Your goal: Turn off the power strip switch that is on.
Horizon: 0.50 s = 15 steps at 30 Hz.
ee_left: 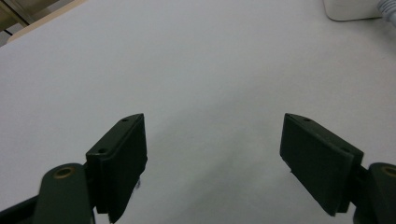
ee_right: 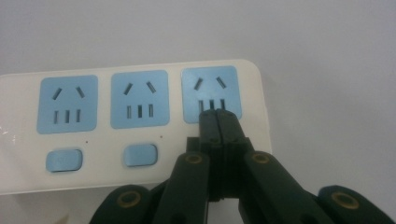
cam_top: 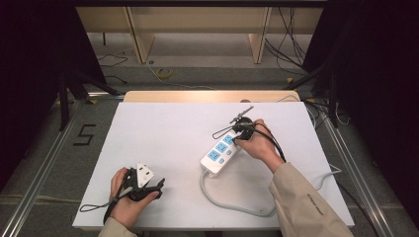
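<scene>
Power strip [cam_top: 220,153]: white body, three blue sockets, lies at an angle on the white table [cam_top: 163,133], right of centre, with its grey cord [cam_top: 232,202] looping off the near end toward your side. In the right gripper view the strip [ee_right: 135,126] runs across the frame with two blue rocker switches [ee_right: 140,155] below the left and middle sockets.

Your right gripper [cam_top: 240,129] sits over the far end of the strip, your right hand [cam_top: 258,143] wrapped around it. Its jaws are pressed together, nothing between them; the tips [ee_right: 217,115] rest at the lower edge of the last socket [ee_right: 211,93], by the three vertical slots.

Your left gripper [cam_top: 148,187] rests near the front left of the table in your left hand [cam_top: 126,200], well apart from the strip. Its jaws are spread wide over bare table [ee_left: 187,70]; a corner of the strip [ee_left: 350,9] shows at the top right of that view
</scene>
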{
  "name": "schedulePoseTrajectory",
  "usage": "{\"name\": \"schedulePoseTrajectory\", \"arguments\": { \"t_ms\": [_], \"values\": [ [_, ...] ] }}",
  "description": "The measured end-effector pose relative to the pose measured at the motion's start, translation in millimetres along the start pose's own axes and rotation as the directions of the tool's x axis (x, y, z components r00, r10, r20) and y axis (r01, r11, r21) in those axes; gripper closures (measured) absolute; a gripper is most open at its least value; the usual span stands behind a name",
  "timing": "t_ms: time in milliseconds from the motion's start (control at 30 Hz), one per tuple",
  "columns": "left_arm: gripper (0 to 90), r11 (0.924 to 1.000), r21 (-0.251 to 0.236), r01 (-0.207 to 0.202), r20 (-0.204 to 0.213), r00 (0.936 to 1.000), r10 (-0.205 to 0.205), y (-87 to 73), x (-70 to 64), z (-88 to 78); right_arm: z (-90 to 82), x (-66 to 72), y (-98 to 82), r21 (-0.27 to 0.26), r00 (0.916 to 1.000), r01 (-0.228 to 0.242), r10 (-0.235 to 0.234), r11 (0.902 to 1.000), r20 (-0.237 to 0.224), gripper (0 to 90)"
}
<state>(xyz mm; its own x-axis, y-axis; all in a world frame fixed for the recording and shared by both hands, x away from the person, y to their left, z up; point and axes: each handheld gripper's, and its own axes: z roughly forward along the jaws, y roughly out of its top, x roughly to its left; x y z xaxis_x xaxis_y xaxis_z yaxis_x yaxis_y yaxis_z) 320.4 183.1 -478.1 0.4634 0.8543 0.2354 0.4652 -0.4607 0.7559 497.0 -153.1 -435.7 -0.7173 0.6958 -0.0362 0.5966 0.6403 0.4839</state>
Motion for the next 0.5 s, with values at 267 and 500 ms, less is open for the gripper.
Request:
{"name": "schedulePoseTrajectory", "arguments": {
  "t_ms": [267, 500],
  "values": [
    [22.6, 1.0000, 0.001, -0.001, 0.000, 1.0000, 0.001, -0.1, 0.1, 0.0, 1.7, 1.3, 0.6, 0.009, 0.9998, 0.010, -0.010, 0.9999, 0.015, 90.0],
    [22.6, 1.0000, 0.000, -0.001, 0.000, 1.0000, 0.001, -0.1, 0.0, 0.0, 3.1, 2.3, 1.0, 0.014, 0.9998, 0.010, -0.011, 0.9998, 0.019, 90.0]
  ]
}}
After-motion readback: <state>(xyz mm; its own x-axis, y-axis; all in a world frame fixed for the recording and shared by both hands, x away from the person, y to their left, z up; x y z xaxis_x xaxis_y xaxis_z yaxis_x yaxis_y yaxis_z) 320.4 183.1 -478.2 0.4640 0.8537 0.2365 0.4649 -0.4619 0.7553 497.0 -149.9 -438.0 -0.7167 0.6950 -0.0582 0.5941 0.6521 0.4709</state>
